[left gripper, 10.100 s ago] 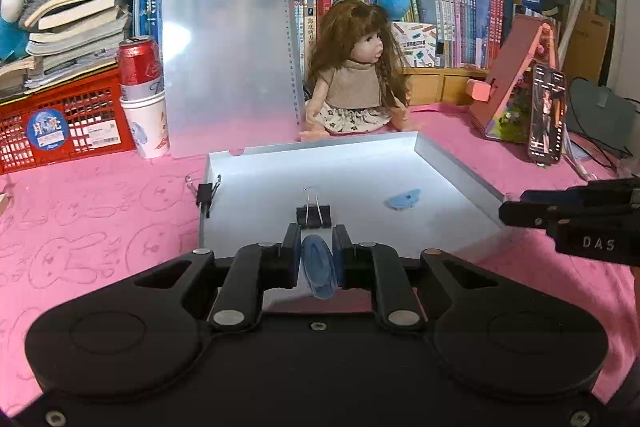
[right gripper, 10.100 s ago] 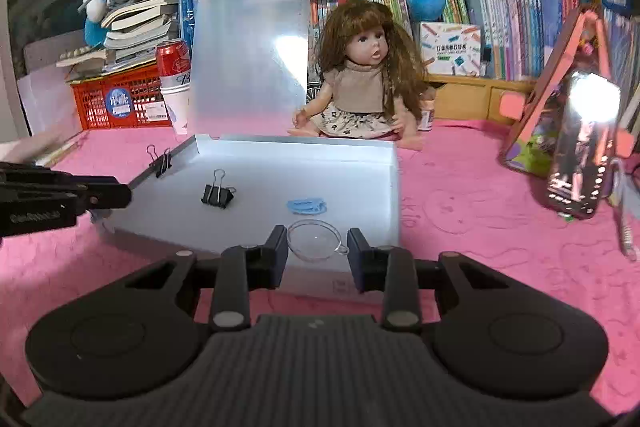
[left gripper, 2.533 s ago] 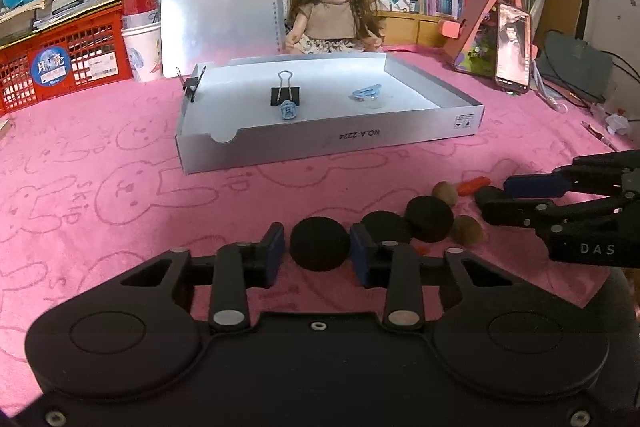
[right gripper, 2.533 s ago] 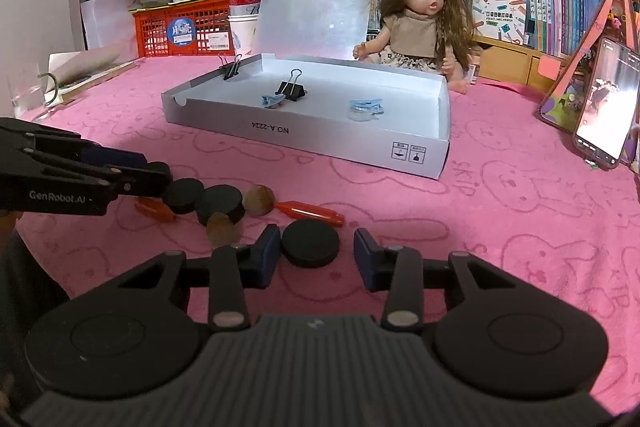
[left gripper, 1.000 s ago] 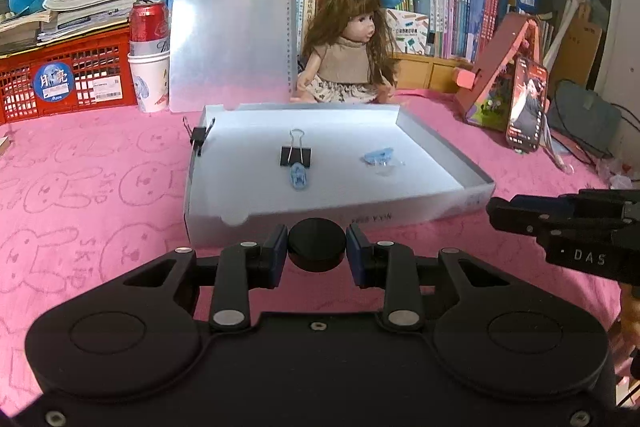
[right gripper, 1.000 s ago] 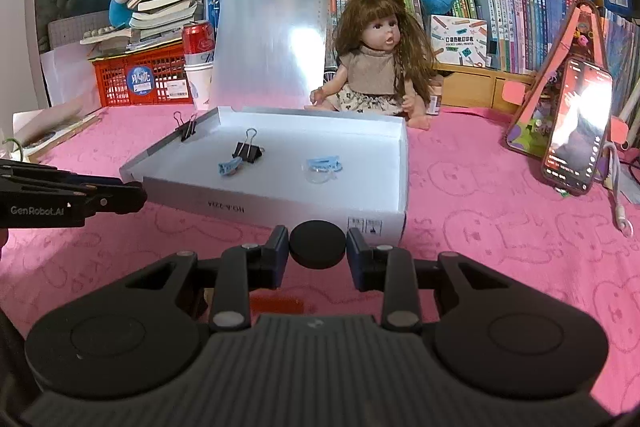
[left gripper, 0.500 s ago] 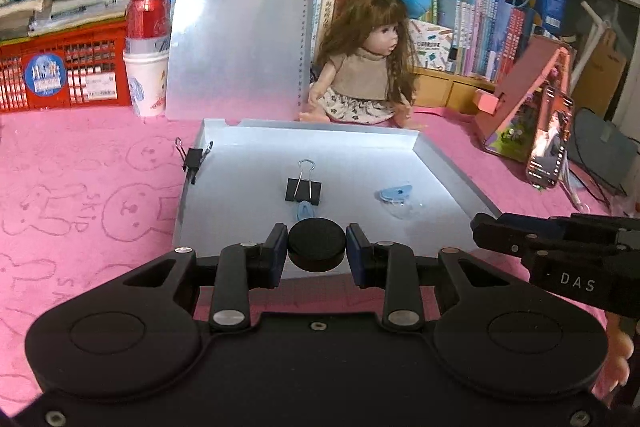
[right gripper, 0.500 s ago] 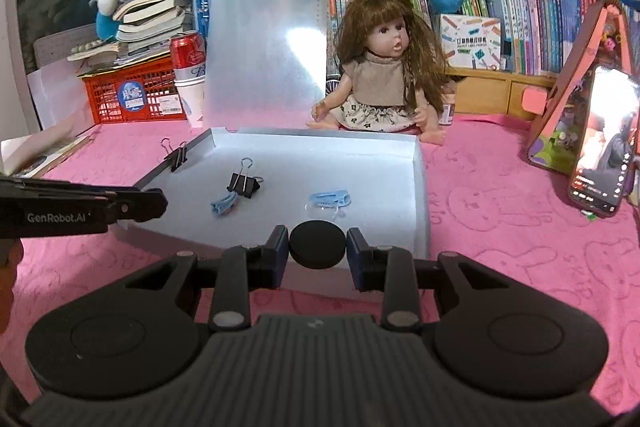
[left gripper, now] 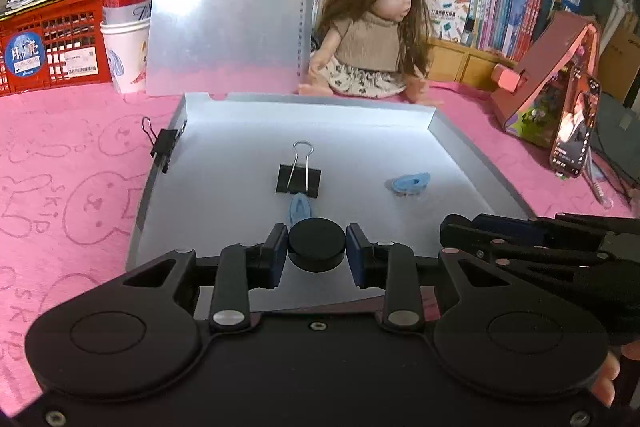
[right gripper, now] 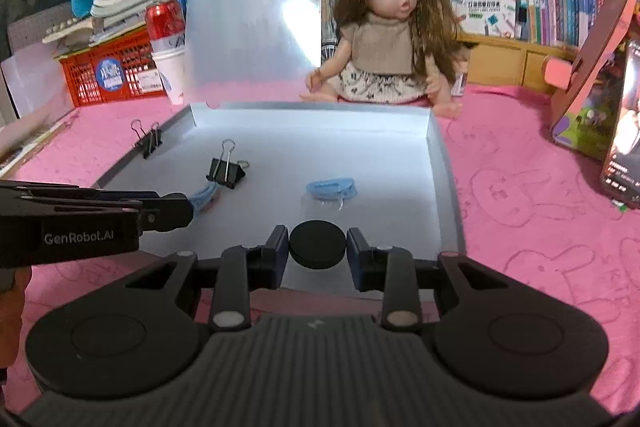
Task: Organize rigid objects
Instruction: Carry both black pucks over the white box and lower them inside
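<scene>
My left gripper (left gripper: 317, 246) is shut on a black round disc (left gripper: 317, 243), held over the near edge of the shallow white box (left gripper: 240, 163). My right gripper (right gripper: 317, 243) is shut on a second black disc (right gripper: 317, 243), also above the box's (right gripper: 440, 163) near edge. Inside the box lie a black binder clip (left gripper: 299, 175), a blue clip (left gripper: 299, 207) just past the left disc, and another blue clip (left gripper: 407, 183) with a clear lid. The right gripper's fingers (left gripper: 500, 231) show at the right of the left wrist view; the left gripper's fingers (right gripper: 160, 209) show at the left of the right wrist view.
A second binder clip (left gripper: 162, 147) grips the box's left wall. Behind the box stand a clear clipboard (left gripper: 228, 7), a doll (left gripper: 372, 31), a red can on a paper cup (left gripper: 127, 15) and a red basket (left gripper: 48, 43). A phone (left gripper: 574, 123) leans at the right on the pink cloth.
Both grippers have moved forward from in front of the box to over its near edge, each still holding its black disc. The box now fills more of both views.
</scene>
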`<control>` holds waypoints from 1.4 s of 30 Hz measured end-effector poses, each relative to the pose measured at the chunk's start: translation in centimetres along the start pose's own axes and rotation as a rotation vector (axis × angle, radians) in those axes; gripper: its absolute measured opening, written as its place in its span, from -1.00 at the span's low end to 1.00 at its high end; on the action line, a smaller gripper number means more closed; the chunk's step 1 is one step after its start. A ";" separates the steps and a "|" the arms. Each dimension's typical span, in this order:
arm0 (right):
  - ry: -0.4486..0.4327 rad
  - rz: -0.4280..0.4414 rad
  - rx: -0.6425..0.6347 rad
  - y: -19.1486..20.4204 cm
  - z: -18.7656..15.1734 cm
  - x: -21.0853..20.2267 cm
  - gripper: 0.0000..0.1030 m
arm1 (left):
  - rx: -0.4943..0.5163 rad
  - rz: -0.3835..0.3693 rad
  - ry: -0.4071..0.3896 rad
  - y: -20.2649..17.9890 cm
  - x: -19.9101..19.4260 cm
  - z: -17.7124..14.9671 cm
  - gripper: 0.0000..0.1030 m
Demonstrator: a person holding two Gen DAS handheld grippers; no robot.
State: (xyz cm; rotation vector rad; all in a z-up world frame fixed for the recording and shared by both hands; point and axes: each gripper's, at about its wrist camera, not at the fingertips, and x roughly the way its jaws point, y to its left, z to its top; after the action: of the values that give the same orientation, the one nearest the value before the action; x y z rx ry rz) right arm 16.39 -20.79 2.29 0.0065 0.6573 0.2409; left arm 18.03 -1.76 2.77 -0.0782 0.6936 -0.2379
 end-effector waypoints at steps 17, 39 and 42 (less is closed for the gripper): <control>0.027 -0.009 -0.004 0.1 0.2 1.1 -0.29 | -0.005 0.022 0.017 0.1 1.8 -0.3 -0.41; 0.069 -0.010 0.045 -0.3 0.8 1.9 -0.28 | -0.006 0.024 0.018 0.1 1.8 -0.3 -0.40; 0.071 -0.010 0.043 -0.3 0.8 1.8 -0.22 | -0.007 0.024 0.018 0.1 1.8 -0.3 -0.39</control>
State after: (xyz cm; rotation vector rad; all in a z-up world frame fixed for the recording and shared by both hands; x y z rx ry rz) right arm 18.37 -20.64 1.83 0.0364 0.7325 0.2179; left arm 19.22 -2.11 1.39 -0.0743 0.7130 -0.2135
